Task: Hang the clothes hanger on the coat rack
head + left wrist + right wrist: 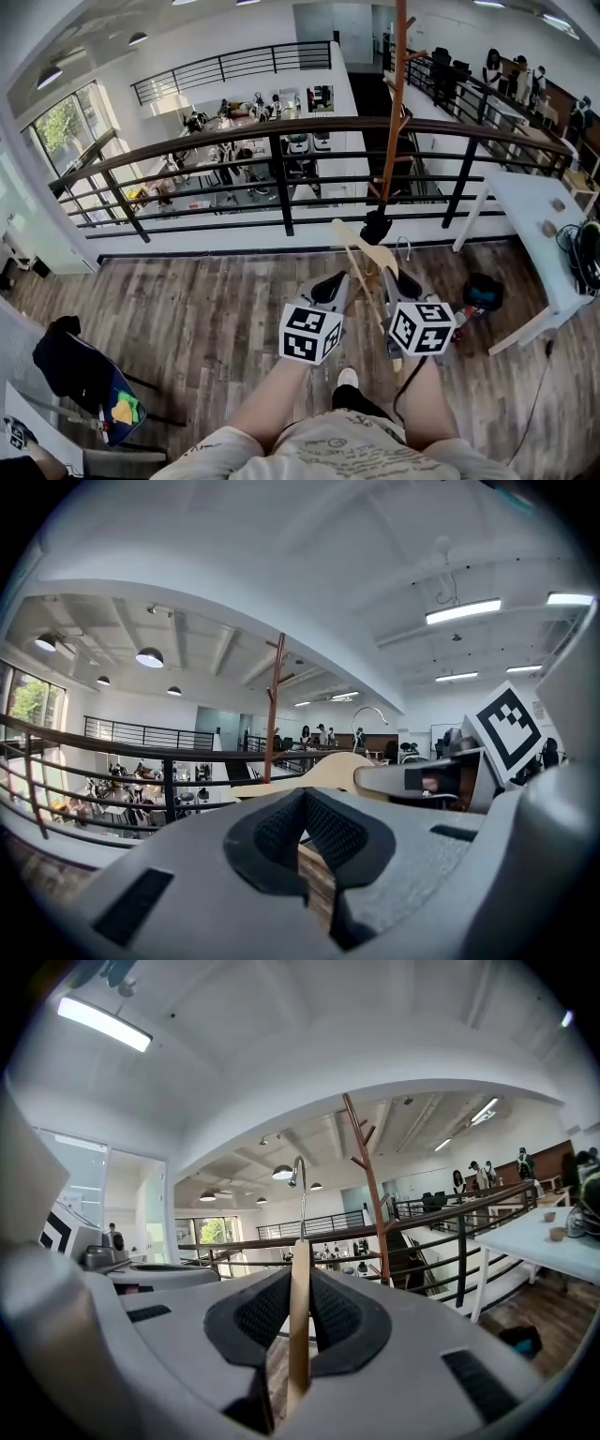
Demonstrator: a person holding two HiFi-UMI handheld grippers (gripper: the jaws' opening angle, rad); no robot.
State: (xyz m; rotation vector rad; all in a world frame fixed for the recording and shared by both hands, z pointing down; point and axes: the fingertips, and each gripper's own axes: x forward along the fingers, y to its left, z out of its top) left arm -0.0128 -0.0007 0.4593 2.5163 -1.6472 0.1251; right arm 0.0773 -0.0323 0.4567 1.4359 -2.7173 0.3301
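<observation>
Wooden hanger (299,1307) sits edge-on between the pads of the right gripper (410,284), clamped. Its metal hook (302,1206) points up, and its long axis runs forward toward the railing (282,183). It is short of the coat rack (394,112) and not touching it. Both grippers are held out side by side, near level. The left gripper (330,287) appears closed on nothing, pads meeting at the tips.
</observation>
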